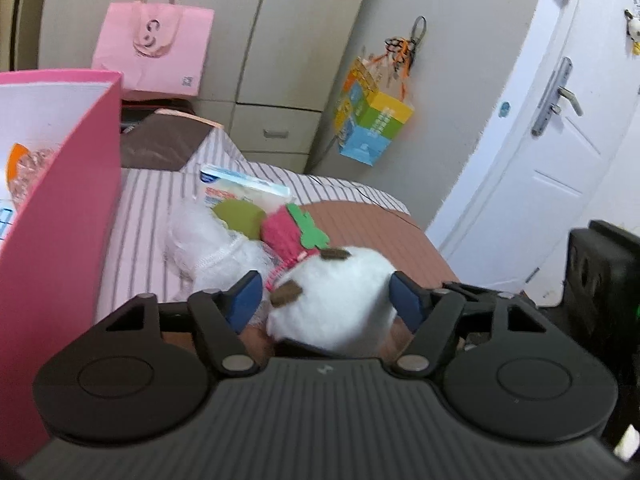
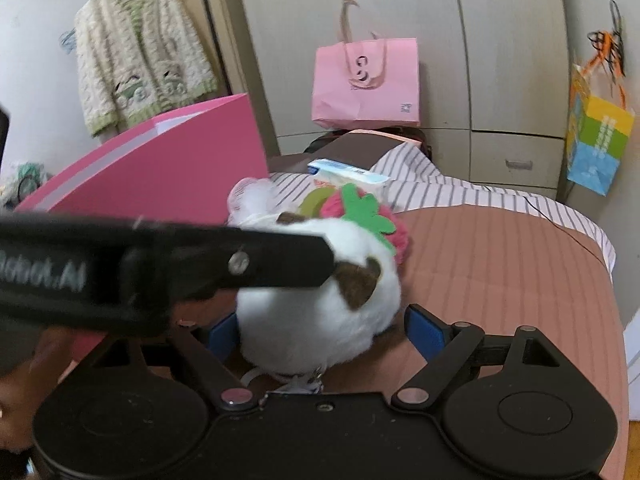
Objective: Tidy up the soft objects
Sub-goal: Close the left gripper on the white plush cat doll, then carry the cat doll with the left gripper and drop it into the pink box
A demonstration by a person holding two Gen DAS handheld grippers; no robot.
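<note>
A white plush [image 1: 336, 300] with brown patches is seen on the bed [image 1: 384, 232], between the blue pads of both grippers. The left gripper [image 1: 324, 300] is half open, its pads [image 1: 244, 296] close to the plush; whether they press it cannot be told. The right gripper [image 2: 324, 332] is wide open, with a gap at its 3 o'clock pad. A pink box [image 1: 68, 216] is seen at 9 o'clock. A tissue pack [image 1: 244, 188] lies at 12 o'clock, behind a red and green toy [image 1: 288, 232].
</note>
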